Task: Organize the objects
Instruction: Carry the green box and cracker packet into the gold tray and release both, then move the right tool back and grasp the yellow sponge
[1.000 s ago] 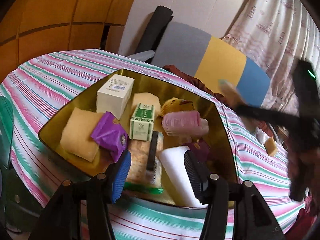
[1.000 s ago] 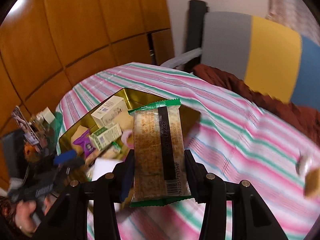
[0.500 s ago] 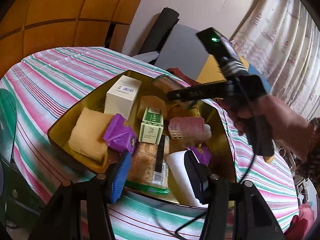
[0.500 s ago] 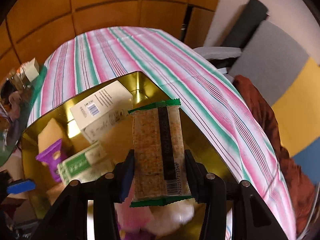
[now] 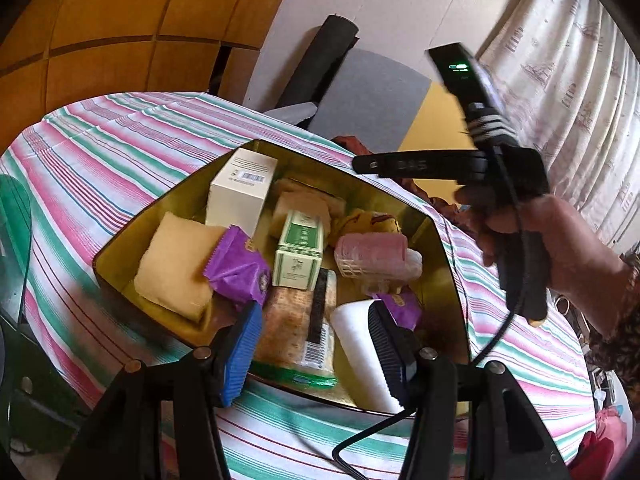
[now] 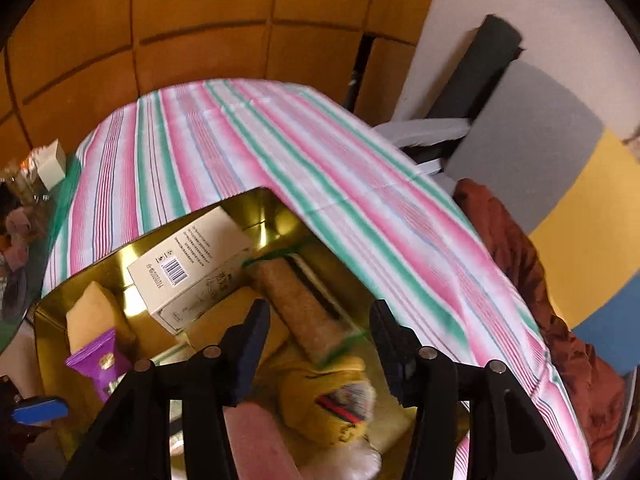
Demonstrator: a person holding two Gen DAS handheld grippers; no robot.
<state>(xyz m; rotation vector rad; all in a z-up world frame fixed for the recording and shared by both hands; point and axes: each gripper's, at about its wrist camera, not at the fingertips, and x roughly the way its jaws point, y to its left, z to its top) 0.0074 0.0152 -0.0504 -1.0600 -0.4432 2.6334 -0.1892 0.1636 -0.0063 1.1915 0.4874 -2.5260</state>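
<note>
A gold tray (image 5: 452,280) (image 6: 260,216) on the striped tablecloth holds several items: a white box (image 5: 244,192) (image 6: 192,268), yellow sponges (image 5: 176,264), purple packets (image 5: 236,268), a green box (image 5: 300,252), a pink roller (image 5: 372,252) and a cracker pack (image 5: 304,328). My right gripper (image 6: 318,328) is open over the tray's far part, and a second cracker pack (image 6: 300,308) lies loose below it beside the white box. My left gripper (image 5: 312,344) is open and empty at the tray's near edge. The right gripper's body (image 5: 420,166) shows in the left wrist view.
The striped tablecloth (image 5: 120,140) (image 6: 280,148) covers a round table. A grey, yellow and blue cushion (image 6: 560,184) and a rust cloth (image 6: 520,272) lie behind it. A wood panel wall (image 6: 200,20) stands at the back. Small clutter (image 6: 40,172) sits at the far left.
My right gripper has opened and let go of the cracker pack, which has dropped into the tray beside the white box. My left gripper has stayed open in place.
</note>
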